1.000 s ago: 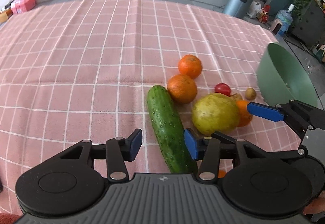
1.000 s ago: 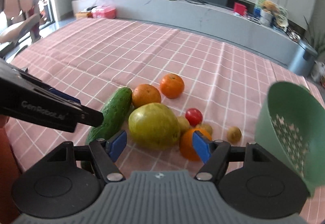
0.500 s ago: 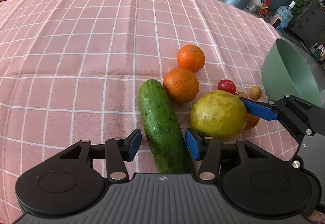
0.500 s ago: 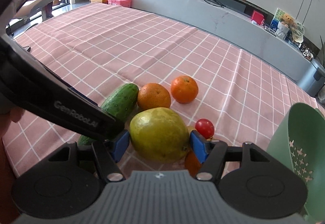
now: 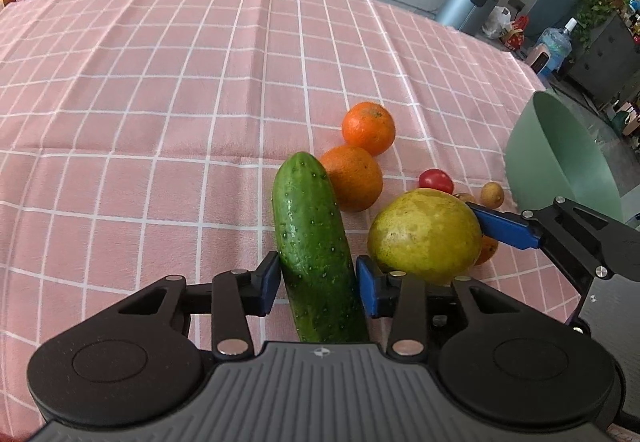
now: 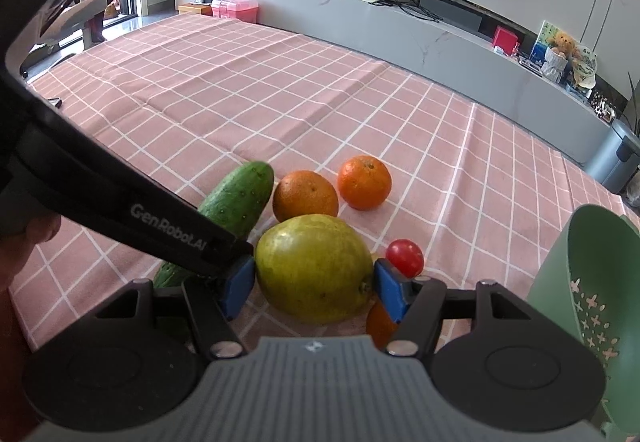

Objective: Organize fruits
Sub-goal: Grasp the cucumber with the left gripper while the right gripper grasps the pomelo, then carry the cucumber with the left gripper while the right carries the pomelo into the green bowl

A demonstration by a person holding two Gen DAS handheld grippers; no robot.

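Observation:
A green cucumber (image 5: 314, 242) lies on the pink checked cloth (image 5: 160, 121). My left gripper (image 5: 316, 282) has both blue pads against its sides, shut on it. A large yellow-green fruit (image 6: 314, 268) sits between the pads of my right gripper (image 6: 314, 288), which touch both its sides. The fruit also shows in the left wrist view (image 5: 424, 236). Two oranges (image 5: 368, 127) (image 5: 352, 177), a cherry tomato (image 5: 436, 181) and small brown fruits (image 5: 492, 195) lie beyond. Another orange (image 6: 380, 324) sits partly hidden under the right gripper.
A green colander bowl (image 5: 560, 157) stands at the right edge of the table, also in the right wrist view (image 6: 588, 282). A grey counter (image 6: 400, 25) with boxes runs behind the table. A grey bin (image 5: 466, 1) stands beyond the far right corner.
Both grippers moved forward and closed. The left pads now press the cucumber; the right pads now touch the yellow-green fruit.

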